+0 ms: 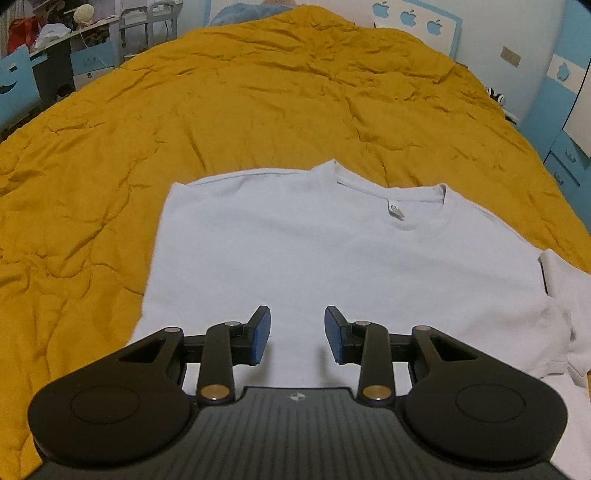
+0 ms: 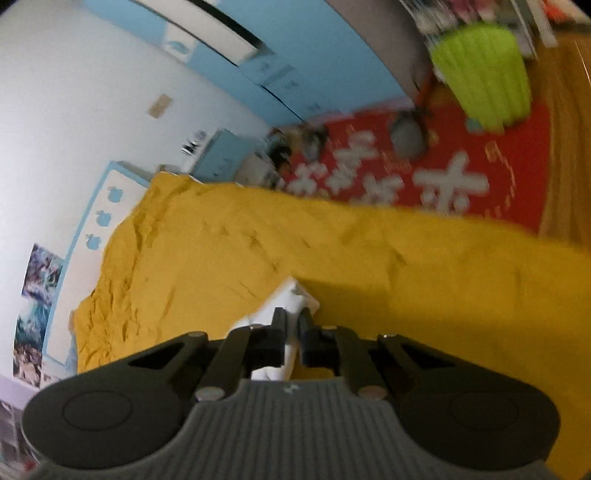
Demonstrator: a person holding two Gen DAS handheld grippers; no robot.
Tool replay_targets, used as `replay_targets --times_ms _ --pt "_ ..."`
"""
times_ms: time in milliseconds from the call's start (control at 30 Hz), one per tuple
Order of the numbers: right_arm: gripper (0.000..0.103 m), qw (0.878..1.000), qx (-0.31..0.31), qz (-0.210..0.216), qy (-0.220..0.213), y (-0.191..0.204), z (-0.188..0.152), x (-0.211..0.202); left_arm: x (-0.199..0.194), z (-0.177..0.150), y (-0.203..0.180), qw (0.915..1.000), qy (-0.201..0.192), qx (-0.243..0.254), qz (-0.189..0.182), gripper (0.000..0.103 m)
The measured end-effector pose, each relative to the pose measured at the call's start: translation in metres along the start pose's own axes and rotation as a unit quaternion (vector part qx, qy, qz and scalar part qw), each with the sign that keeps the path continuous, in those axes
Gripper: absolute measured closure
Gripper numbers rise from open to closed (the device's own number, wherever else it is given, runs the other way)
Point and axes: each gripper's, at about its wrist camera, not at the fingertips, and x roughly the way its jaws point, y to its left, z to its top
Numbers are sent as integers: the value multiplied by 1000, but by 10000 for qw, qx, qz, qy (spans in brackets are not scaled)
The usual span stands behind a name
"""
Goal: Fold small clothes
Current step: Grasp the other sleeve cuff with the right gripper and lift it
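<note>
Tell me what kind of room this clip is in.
Probably a child's bedroom: a bed under a mustard quilt, a headboard with apple cut-outs, blue drawers. A white T-shirt lies on it.

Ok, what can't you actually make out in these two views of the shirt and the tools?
- Left wrist view: the white T-shirt hem lies under the open left tool; its right sleeve runs off the edge.
- Right wrist view: motion blur. The right tool pinches white cloth, but which part of the shirt is unclear.
- Right wrist view: the white characters on the red mat are unreadable.
</note>
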Motion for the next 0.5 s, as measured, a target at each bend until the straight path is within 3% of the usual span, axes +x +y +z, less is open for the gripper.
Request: replay_targets --times_ms 300,500 --pt "102 9881 -1164 748 -673 120 32 -104 -33 -5 32 9988 -216 -353 -267 62" --pt "102 9630 -2197 1400 -684 244 -2 -142 -56 -7 52 9960 -401 -599 -534 62"
